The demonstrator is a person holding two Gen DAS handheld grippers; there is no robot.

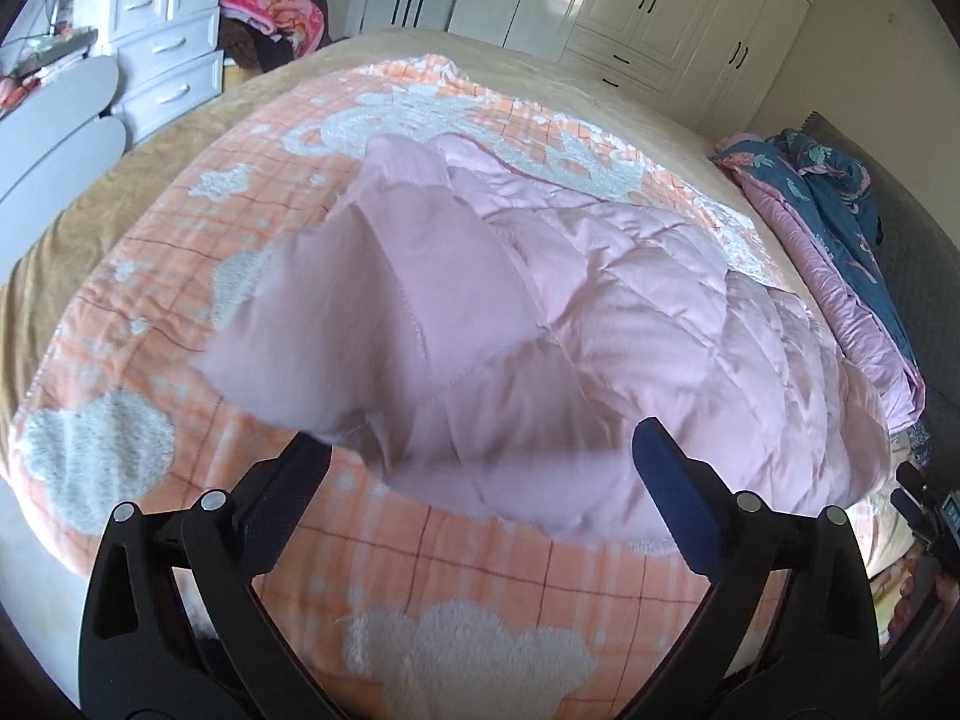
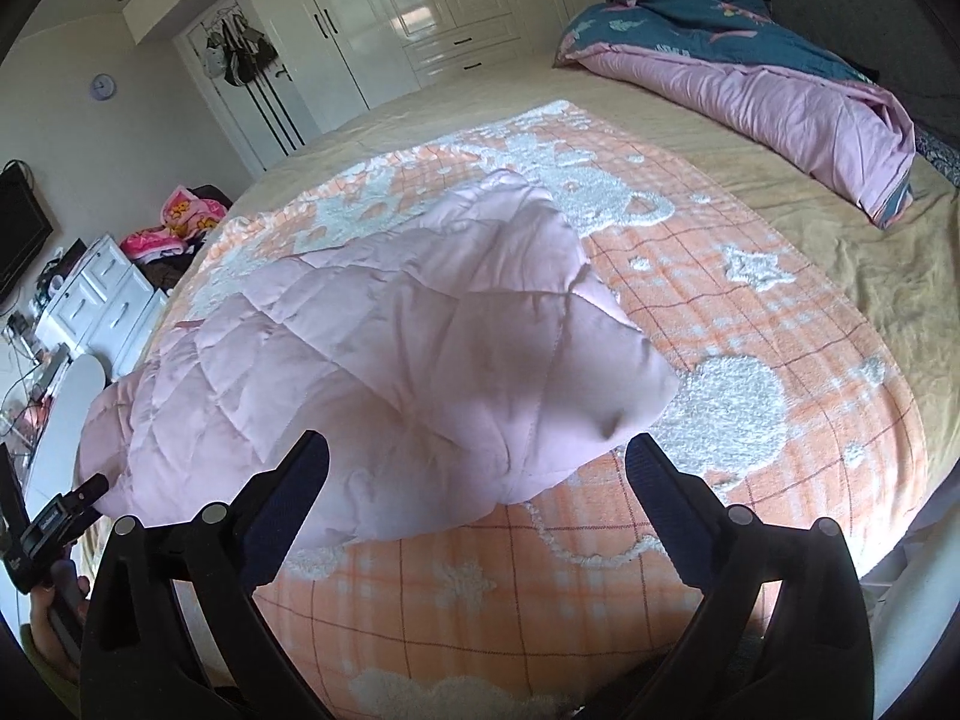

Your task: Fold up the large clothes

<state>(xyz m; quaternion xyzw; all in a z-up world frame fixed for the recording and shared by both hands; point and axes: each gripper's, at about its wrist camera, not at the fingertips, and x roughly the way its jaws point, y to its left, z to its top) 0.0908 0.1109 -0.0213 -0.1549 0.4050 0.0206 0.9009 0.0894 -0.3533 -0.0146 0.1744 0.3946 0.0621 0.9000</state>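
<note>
my left gripper [image 1: 480, 468] has its jaws spread wide, nothing pressed between the pads. the pink quilted jacket [image 1: 540, 312] lies on the bed just ahead of it, and the near edge of the garment, blurred in this view, hangs in front of the fingertips without either pad gripping it. my right gripper [image 2: 477, 468] is just as wide apart and also empty; the same pink quilted jacket [image 2: 372, 348] shows a folded-over corner bulging toward me, with its lower edge between and just above the two fingers, but i see no pad closed on it. the jacket rests on an orange checked blanket [image 1: 480, 570] with fluffy white cloud and star shapes, which lies over a tan bedsheet [image 2: 840, 228]. toward the head of the bed there is a rolled teal and pink duvet [image 2: 750, 72], well apart from the jacket. a white wardrobe [image 2: 384, 18] stands along the far wall, and a white chest of drawers [image 1: 168, 42] sits beside the bed. at the lower left of the right wrist view i can see the hand [image 2: 54, 618] that holds the other gripper.
</note>
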